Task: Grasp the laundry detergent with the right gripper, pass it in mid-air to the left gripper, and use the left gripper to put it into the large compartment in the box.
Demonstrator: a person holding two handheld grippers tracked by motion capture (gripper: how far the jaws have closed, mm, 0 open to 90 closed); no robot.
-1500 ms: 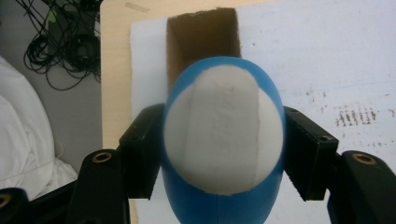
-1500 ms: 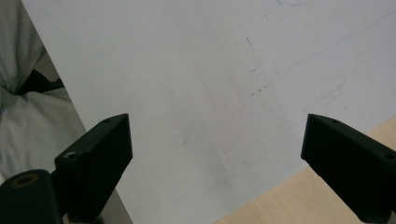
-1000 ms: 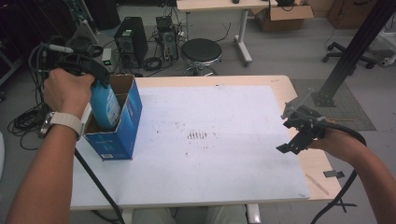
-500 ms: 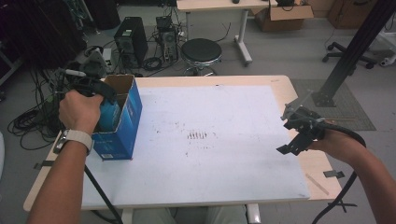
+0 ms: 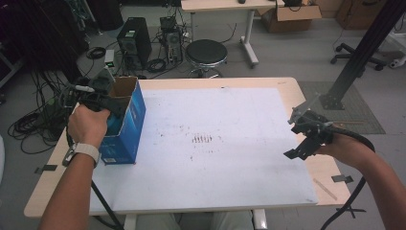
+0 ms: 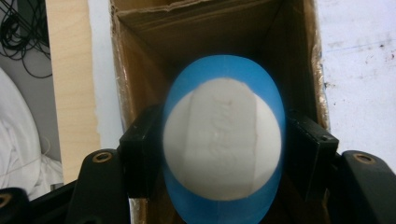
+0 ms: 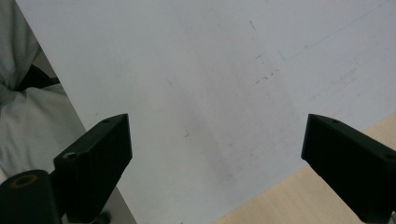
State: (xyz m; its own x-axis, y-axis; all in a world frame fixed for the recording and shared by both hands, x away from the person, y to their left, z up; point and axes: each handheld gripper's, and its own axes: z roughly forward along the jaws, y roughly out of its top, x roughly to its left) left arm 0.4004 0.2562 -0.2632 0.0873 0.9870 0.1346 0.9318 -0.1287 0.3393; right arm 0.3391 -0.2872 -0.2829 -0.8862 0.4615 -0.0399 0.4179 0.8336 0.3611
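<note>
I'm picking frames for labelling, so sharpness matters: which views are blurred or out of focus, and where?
Left gripper view: the blue bottle clamped between the jaws is soft, its embossed white base unreadable, while the cardboard box behind is crisper. Right gripper view: the jaws look fairly sharp over the evenly lit white board. High view: generally sharp, with no strong glare.

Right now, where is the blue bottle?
The blue bottle is clamped in the left gripper, lowered into the open cardboard box at the table's left edge.
</note>
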